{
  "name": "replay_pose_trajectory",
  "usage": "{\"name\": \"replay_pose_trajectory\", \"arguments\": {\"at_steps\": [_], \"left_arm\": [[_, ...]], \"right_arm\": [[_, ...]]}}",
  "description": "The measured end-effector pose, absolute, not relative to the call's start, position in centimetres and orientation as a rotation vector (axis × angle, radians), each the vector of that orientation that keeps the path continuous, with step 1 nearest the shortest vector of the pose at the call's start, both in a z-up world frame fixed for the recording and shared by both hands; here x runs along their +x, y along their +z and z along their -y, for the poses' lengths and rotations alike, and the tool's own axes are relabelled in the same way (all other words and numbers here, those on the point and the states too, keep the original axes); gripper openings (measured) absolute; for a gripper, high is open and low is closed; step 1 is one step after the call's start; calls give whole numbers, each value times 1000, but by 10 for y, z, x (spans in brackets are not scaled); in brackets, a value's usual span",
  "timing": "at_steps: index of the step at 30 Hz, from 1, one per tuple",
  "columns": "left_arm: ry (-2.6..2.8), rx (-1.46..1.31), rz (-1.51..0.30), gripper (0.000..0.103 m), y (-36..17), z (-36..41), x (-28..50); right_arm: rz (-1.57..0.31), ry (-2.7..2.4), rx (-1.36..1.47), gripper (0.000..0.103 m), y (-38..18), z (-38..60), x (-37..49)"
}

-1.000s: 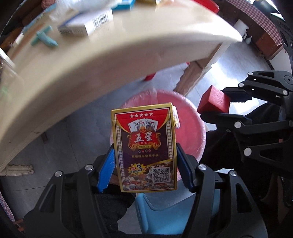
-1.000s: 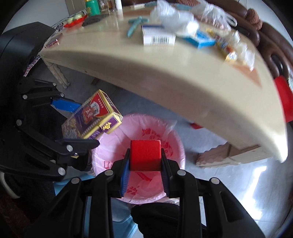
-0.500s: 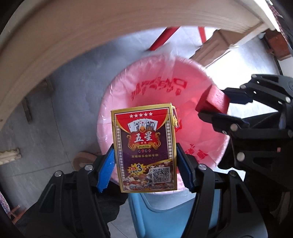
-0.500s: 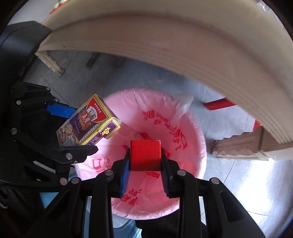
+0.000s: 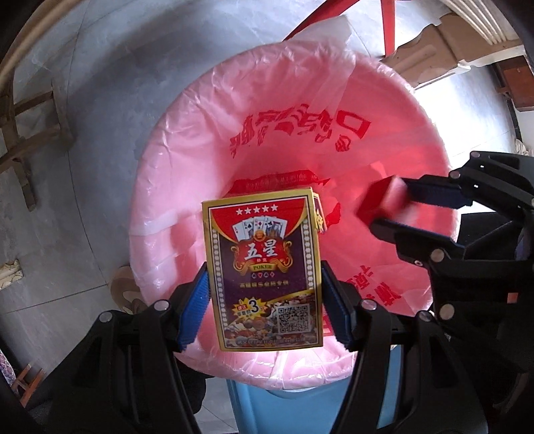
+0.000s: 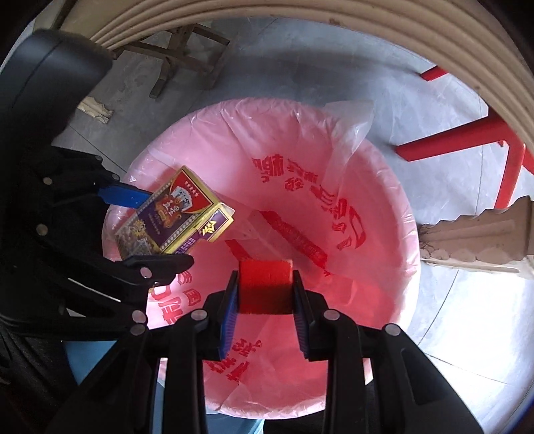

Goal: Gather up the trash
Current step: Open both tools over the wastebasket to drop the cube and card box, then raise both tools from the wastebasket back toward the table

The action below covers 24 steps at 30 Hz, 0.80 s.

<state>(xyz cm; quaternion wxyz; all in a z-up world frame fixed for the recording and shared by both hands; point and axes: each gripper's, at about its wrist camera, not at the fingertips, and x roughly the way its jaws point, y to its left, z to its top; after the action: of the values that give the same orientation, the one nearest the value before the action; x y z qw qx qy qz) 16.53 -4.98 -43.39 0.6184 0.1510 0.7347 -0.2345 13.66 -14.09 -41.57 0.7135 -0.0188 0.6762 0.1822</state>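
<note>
Rectangular cardboard box of playing cards, gold-edged with red and purple print (image 5: 263,273), sits upright between the blue pads of the left gripper (image 5: 263,300). Jaws are closed on the box's two long side edges; printed face toward the left wrist camera, QR code at lower right. Seen from the right wrist camera, the same box (image 6: 173,217) is tilted, its top flap end pointing toward the bin centre.

Small red block, roughly cubic (image 6: 265,287), is clamped between the blue pads of the right gripper (image 6: 265,297); pads press its left and right faces. In the left wrist view the block (image 5: 380,200) is motion-blurred at the tip of the right gripper (image 5: 397,207), which enters from the right edge.

Both items hang above the open mouth of a round bin lined with a translucent pink plastic bag bearing red printed characters (image 5: 187,140). The card box is over the left part of the opening, the red block nearer the middle; the two are apart, not touching. Neither touches the liner as far as can be told. The bag's loose handle flap (image 6: 350,123) sticks up at the far rim.

A pale blue plastic body (image 5: 300,404) shows below the near rim of the bag. Grey tiled floor (image 5: 83,167) surrounds it. A red metal frame (image 6: 467,137) stands beyond the bin, under the curved beige table edge (image 6: 367,30). A carved beige table foot (image 6: 474,233) rests on the floor to the right.
</note>
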Motion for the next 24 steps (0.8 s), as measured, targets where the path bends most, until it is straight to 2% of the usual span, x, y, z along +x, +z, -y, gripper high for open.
{"name": "replay_pose_trajectory", "arguments": {"at_steps": [5, 7, 13, 24], "left_arm": [[-523, 343, -1715, 62, -439, 44, 168], [-516, 364, -1706, 69, -439, 44, 168], [-514, 390, -1673, 70, -434, 47, 166], [-486, 445, -1628, 75, -427, 52, 162]], "right_arm": [[-1502, 405, -37, 31, -415, 142, 137], [-1498, 392, -45, 41, -417, 143, 138], [-1483, 364, -19, 53, -414, 151, 142], [-1445, 355, -8, 59, -399, 152, 143]]}}
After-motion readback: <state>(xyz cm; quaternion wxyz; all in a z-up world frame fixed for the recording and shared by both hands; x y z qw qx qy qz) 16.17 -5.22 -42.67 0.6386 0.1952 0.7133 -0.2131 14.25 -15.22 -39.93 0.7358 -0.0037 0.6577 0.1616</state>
